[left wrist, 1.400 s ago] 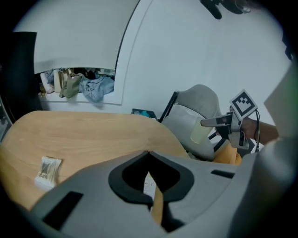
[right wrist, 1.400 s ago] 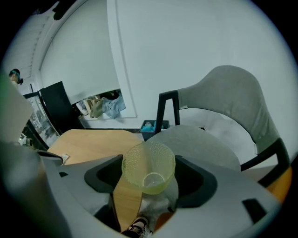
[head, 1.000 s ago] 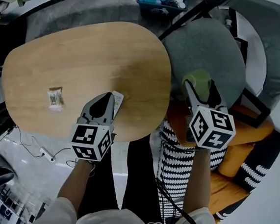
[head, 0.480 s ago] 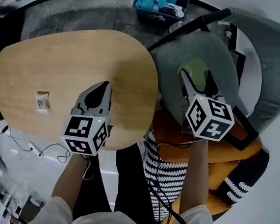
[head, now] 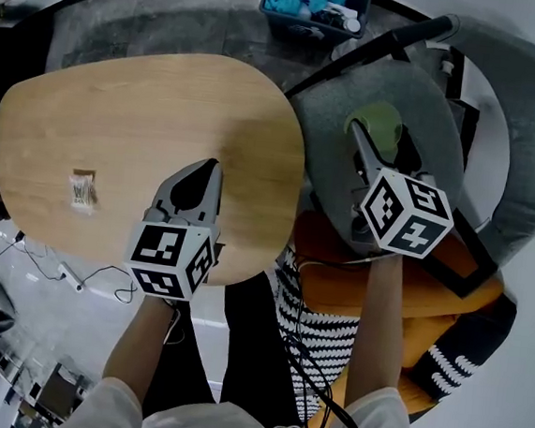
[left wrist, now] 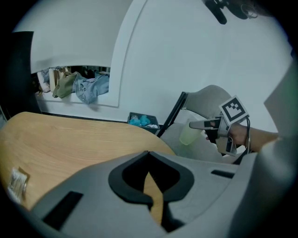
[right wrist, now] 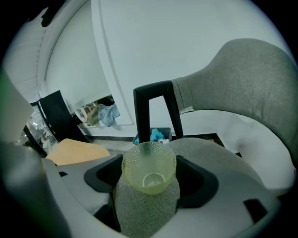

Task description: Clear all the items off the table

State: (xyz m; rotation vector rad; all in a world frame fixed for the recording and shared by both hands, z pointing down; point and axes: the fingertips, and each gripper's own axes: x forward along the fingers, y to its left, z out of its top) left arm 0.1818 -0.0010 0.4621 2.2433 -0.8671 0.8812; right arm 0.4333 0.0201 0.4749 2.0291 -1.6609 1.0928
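The left hand-held gripper hangs over the near edge of the bench. Its jaws are together with nothing seen between them, and the white slip that lay beside its tip a second ago is no longer in view. The right hand-held gripper, clamped on a green cup, has carried it out over the grey chair, so that item looks cleared. A small packet remains on the bench, well to the left of the left hand-held gripper.

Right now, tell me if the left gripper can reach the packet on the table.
Probably yes: the left gripper hangs over the table, empty, with only bare wood between it and the packet.
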